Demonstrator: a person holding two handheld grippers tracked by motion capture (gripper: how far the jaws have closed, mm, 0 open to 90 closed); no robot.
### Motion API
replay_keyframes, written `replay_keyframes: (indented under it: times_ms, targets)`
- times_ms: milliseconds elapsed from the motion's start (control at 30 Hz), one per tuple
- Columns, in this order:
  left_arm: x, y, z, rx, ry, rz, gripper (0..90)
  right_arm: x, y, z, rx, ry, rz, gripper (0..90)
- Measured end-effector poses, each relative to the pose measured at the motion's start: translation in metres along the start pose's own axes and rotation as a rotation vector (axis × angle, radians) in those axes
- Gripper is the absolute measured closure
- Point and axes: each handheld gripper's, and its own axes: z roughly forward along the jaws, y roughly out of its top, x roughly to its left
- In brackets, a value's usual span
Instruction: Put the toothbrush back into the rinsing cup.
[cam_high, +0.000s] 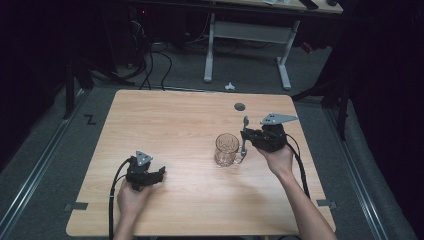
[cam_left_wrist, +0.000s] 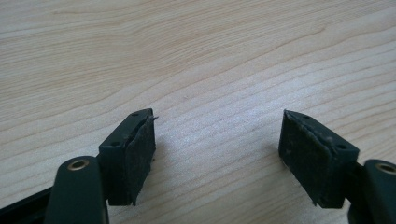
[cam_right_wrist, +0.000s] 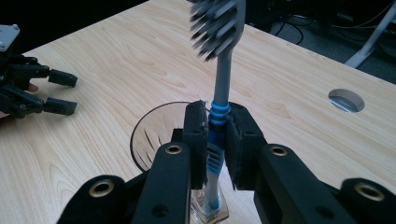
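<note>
A clear glass mug (cam_high: 226, 149) stands right of the table's middle. My right gripper (cam_high: 245, 140) is just to the mug's right, shut on a grey toothbrush (cam_high: 245, 122) that stands upright. In the right gripper view the jaws (cam_right_wrist: 217, 135) clamp the blue grip of the toothbrush (cam_right_wrist: 224, 74), bristle head up, handle end low beside the mug (cam_right_wrist: 147, 135). My left gripper (cam_high: 161, 175) rests at the front left, open, nothing between its pads (cam_left_wrist: 135, 154) over bare wood. It also appears far left as the left gripper (cam_right_wrist: 60, 91) in the right gripper view.
The wooden table (cam_high: 165, 120) has a round cable hole (cam_high: 239, 106) near its far right edge, also seen as the cable hole (cam_right_wrist: 346, 100). Beyond the table stand white desk legs (cam_high: 209, 50) and floor cables (cam_high: 155, 60).
</note>
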Motion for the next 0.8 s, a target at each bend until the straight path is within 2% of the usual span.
replay_keyframes:
  times_ms: [800]
  targets:
    - [0.0,0.0,0.0,0.0,0.0,0.0,27.8,-0.001,-0.012,0.002,0.015,0.0,0.012,79.6]
